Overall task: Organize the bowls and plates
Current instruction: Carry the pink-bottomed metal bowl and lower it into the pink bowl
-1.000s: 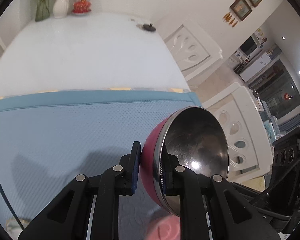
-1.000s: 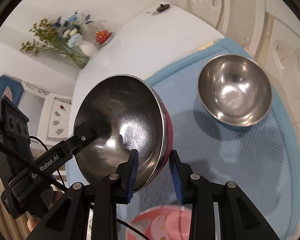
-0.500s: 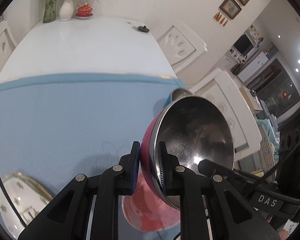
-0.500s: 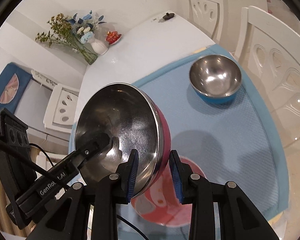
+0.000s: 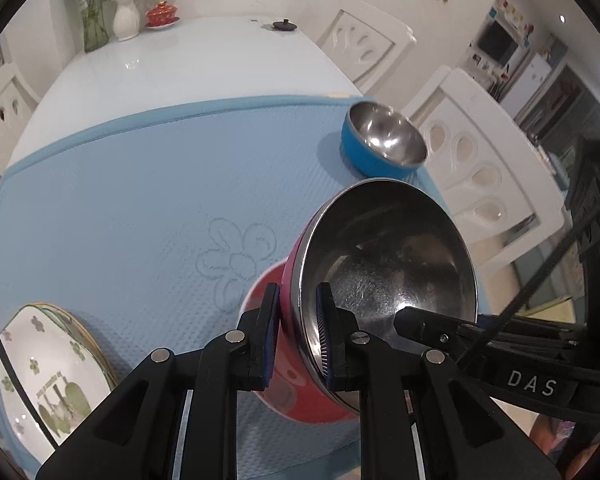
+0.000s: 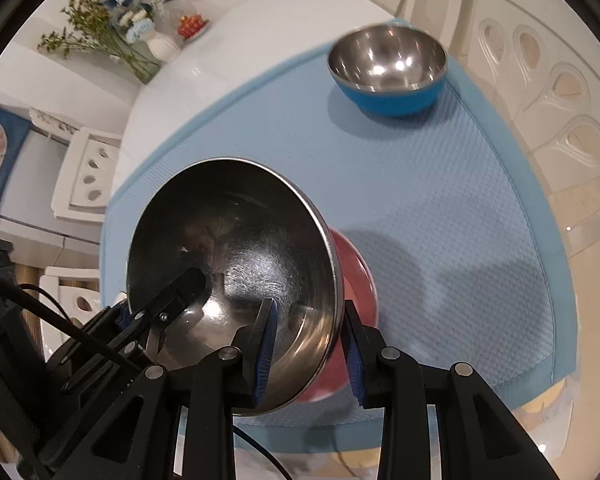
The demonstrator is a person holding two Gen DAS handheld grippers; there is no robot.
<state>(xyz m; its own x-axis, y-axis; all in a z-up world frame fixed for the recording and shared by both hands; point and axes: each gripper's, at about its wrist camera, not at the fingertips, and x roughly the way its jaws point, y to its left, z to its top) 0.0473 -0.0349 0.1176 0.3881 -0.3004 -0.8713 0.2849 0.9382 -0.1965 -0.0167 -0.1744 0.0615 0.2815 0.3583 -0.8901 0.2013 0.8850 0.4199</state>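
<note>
step: carrying pink bowl (image 5: 388, 280) above pink plate (image 6: 356, 276) | left gripper (image 5: 298, 336) and right gripper (image 6: 308, 344) both clamp its rim | next: likely nest in blue bowl (image 5: 382, 140), level it first

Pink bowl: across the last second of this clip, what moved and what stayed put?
The pink bowl, with both grippers on its rim, has been carried up and back from the mat, so the blue bowl, pink plate and floral plate now show. The left gripper stays clamped on the rim; the right gripper still straddles the opposite rim. The blue bowl rests unmoved.
</note>
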